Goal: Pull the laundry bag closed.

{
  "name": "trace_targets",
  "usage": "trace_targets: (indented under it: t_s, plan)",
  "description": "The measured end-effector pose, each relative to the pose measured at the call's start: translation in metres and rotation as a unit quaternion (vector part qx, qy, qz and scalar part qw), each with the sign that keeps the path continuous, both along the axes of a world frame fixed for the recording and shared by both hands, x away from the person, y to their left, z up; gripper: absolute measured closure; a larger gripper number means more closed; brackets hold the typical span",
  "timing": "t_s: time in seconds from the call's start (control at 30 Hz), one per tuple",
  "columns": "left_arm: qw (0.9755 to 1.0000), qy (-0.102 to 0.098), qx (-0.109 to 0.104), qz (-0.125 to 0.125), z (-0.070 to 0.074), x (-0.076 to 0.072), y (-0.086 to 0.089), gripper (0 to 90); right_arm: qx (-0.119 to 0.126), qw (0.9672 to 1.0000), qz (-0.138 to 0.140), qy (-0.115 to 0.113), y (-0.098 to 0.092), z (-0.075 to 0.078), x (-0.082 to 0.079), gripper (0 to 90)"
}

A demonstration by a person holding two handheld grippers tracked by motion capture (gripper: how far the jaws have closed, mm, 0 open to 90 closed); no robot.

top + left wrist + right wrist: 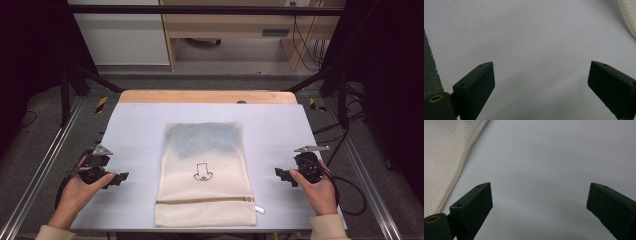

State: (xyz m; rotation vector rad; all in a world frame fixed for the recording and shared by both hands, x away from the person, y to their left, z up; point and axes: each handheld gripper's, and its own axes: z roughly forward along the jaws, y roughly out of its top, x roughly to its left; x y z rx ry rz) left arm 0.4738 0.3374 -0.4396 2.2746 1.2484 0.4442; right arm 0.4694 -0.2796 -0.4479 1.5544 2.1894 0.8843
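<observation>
The left tongs [121, 178] and right tongs [278, 173] are held released, jaws spread wide over bare worktop [135, 125], one at each side of the mesh laundry bag [205, 175]. The bag is laid flat at the middle, zipper [202, 200] near the front edge, untouched.
</observation>
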Motion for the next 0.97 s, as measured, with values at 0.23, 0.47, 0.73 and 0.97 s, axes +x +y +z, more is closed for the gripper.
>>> trace_targets:
  t_s: [0.23, 0.47, 0.73, 0.97]
  plan:
    - [0.9999, -0.008, 0.008, 0.007, -0.008, -0.002, 0.002, 7.2, 0.002, 1.0, 0.009, 0.0, -0.002, -0.012, -0.006, 6.1]
    - [0.9988, -0.045, -0.011, 0.016, -0.017, -0.01, 0.008, 6.2, 0.004, 0.9997, 0.008, -0.025, -0.005, -0.019, -0.019, 6.1]
    - [0.996, -0.081, -0.022, 0.032, -0.02, -0.022, 0.013, 5.0, -0.009, 0.999, 0.004, -0.044, -0.003, -0.026, -0.037, 7.9]
    - [0.9946, -0.1, -0.02, 0.021, -0.021, -0.029, 0.005, 5.4, -0.017, 0.9968, 0.007, -0.078, 0.003, -0.023, -0.037, 9.0]
